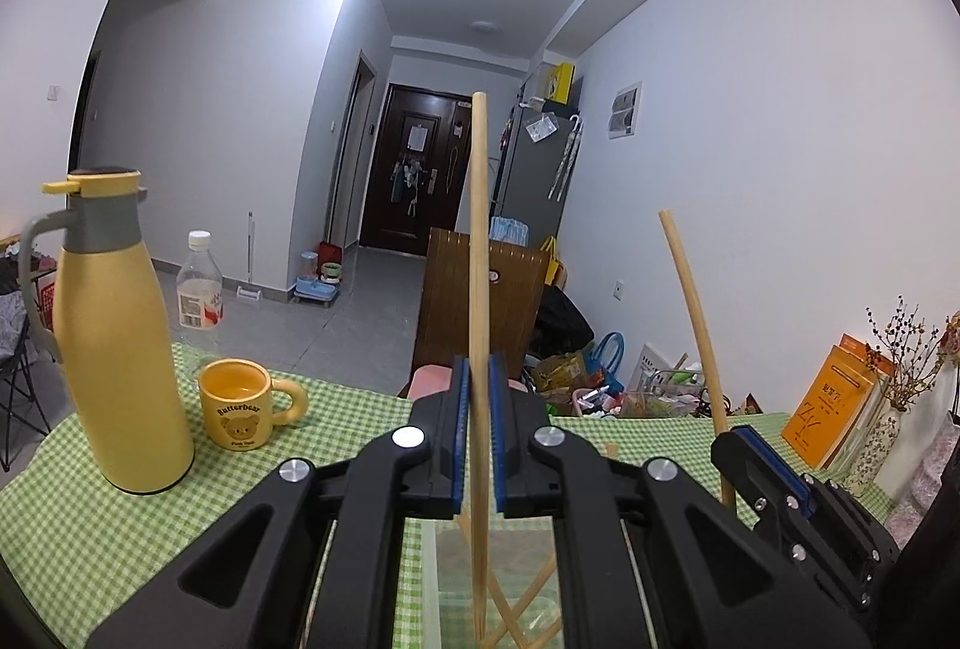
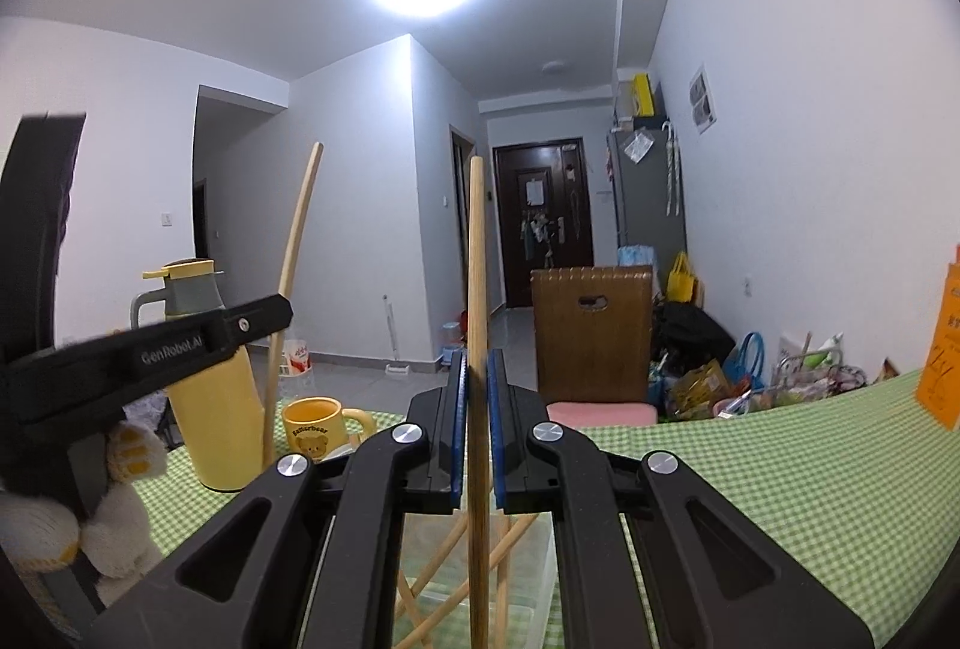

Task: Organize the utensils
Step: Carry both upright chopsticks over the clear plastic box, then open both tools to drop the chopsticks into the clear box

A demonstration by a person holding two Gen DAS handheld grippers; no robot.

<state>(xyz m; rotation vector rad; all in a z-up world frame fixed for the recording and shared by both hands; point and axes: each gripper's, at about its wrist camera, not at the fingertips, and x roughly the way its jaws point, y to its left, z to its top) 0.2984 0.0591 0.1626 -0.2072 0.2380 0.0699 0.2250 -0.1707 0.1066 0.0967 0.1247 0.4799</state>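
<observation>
In the left wrist view my left gripper (image 1: 479,385) is shut on an upright wooden chopstick (image 1: 478,229), just above a clear plastic container (image 1: 431,565) that holds several more chopsticks (image 1: 528,601). To its right, my right gripper (image 1: 729,445) grips a second chopstick (image 1: 696,319) that leans slightly left. The right wrist view shows my right gripper (image 2: 478,385) shut on its chopstick (image 2: 476,259) over the same container (image 2: 543,547). At the left of that view, the left gripper (image 2: 279,310) holds its chopstick (image 2: 295,241).
A green checked tablecloth (image 1: 90,517) covers the table. On its left stand a yellow thermos (image 1: 120,349), a yellow bear mug (image 1: 240,403) and a plastic bottle (image 1: 200,283). An orange book (image 1: 828,403) and a flower vase (image 1: 882,439) stand at right. A wooden chair back (image 1: 510,301) rises beyond.
</observation>
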